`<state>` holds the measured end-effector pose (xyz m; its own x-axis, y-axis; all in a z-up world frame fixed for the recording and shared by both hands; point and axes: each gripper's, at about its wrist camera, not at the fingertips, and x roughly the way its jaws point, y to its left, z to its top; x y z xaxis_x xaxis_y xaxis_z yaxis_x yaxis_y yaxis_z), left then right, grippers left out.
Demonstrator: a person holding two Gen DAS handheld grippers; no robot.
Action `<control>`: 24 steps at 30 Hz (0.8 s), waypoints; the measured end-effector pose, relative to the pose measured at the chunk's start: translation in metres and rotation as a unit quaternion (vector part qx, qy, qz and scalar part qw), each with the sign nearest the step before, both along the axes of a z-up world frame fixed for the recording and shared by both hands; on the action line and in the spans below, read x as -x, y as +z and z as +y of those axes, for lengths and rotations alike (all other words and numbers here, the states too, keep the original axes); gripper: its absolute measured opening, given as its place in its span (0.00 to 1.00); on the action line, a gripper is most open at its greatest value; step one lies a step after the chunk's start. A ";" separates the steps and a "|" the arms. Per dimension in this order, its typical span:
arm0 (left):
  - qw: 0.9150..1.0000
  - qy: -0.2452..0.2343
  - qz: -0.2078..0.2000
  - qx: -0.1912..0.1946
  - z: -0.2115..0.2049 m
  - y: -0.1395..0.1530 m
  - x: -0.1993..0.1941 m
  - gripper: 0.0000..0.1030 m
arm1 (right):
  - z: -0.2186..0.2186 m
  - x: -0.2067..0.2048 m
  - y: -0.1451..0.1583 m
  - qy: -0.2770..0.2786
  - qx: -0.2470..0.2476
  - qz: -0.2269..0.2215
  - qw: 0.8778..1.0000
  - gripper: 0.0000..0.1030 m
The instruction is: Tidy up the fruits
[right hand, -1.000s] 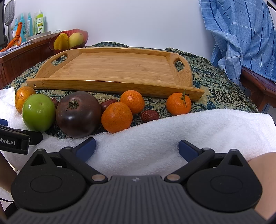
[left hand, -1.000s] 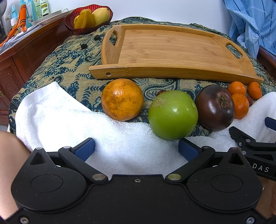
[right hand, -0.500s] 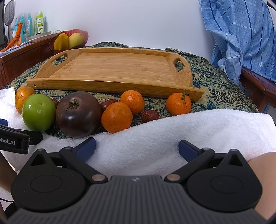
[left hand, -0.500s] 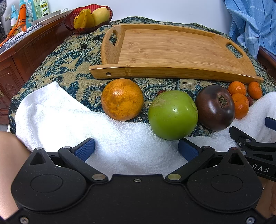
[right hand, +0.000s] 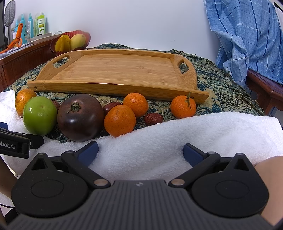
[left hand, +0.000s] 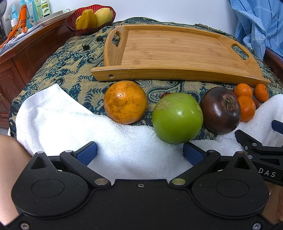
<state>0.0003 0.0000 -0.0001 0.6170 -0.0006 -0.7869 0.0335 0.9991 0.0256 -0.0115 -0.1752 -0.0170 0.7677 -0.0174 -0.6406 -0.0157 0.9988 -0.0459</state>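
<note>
A row of fruit lies in front of an empty bamboo tray (left hand: 169,51) (right hand: 116,69): a large orange (left hand: 125,102) (right hand: 23,100), a green apple (left hand: 177,118) (right hand: 39,115), a dark purple tomato (left hand: 220,110) (right hand: 80,117), three small mandarins (right hand: 119,120) (right hand: 135,104) (right hand: 183,107) and red dates (right hand: 153,118). My left gripper (left hand: 139,153) is open and empty over the white towel (left hand: 70,120), just short of the apple. My right gripper (right hand: 140,152) is open and empty over the towel (right hand: 194,131), short of the mandarins.
A red bowl of yellow fruit (left hand: 92,17) (right hand: 70,42) stands behind the tray at the left. A wooden sideboard with bottles (left hand: 26,12) is at the far left. Blue checked cloth (right hand: 247,35) hangs over a chair at the right. A patterned cloth (left hand: 70,62) covers the table.
</note>
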 end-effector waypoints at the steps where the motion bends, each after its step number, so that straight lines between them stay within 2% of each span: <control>1: 1.000 0.000 0.000 0.000 0.000 0.000 0.000 1.00 | 0.000 0.000 0.000 0.000 0.000 0.000 1.000 1.00; 24: 1.000 -0.005 -0.007 -0.002 0.000 -0.001 0.002 1.00 | -0.001 0.006 -0.002 0.002 -0.001 -0.016 1.000 1.00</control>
